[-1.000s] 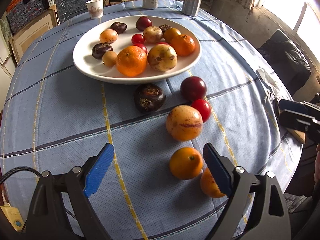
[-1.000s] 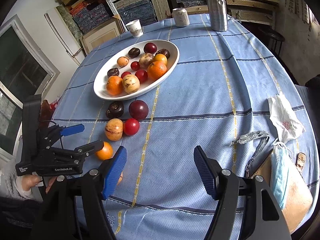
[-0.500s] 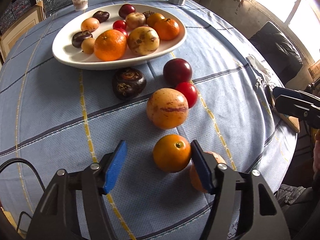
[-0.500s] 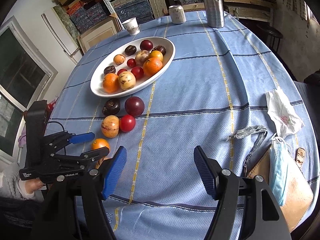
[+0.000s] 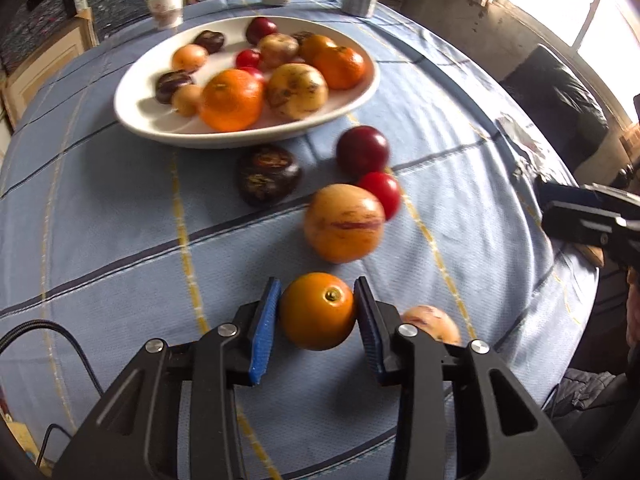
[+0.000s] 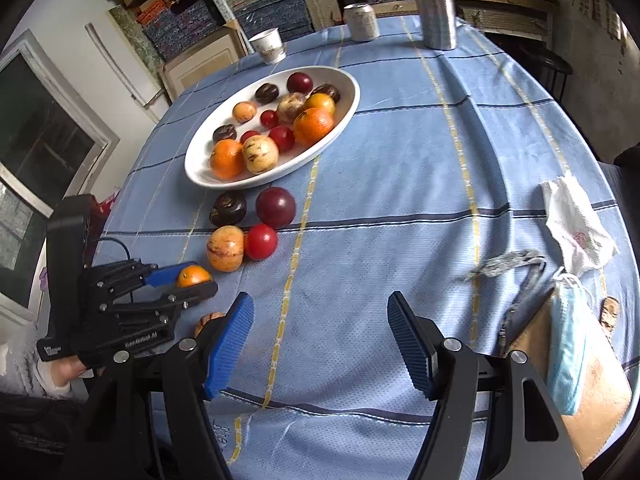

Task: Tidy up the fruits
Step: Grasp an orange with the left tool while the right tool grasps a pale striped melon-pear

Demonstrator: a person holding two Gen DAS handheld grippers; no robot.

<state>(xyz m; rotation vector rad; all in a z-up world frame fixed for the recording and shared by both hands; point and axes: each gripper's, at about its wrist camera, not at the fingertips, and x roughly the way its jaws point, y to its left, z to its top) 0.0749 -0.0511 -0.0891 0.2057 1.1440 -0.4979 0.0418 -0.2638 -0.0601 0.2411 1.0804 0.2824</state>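
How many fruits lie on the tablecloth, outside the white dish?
6: orange between the left gripper pads, one beside it, striped one, red, dark red, dark brown.

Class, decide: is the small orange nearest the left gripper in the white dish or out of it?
Out. The small orange sits on the tablecloth between the left gripper pads, well short of the white dish.

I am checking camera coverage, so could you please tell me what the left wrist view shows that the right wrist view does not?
Only the left wrist view shows both blue pads of the left hand-held gripper against the orange.

Only the right wrist view shows the face mask and the white bag.

Both show the white dish of fruit, the paper cup and the open right hand-held gripper.
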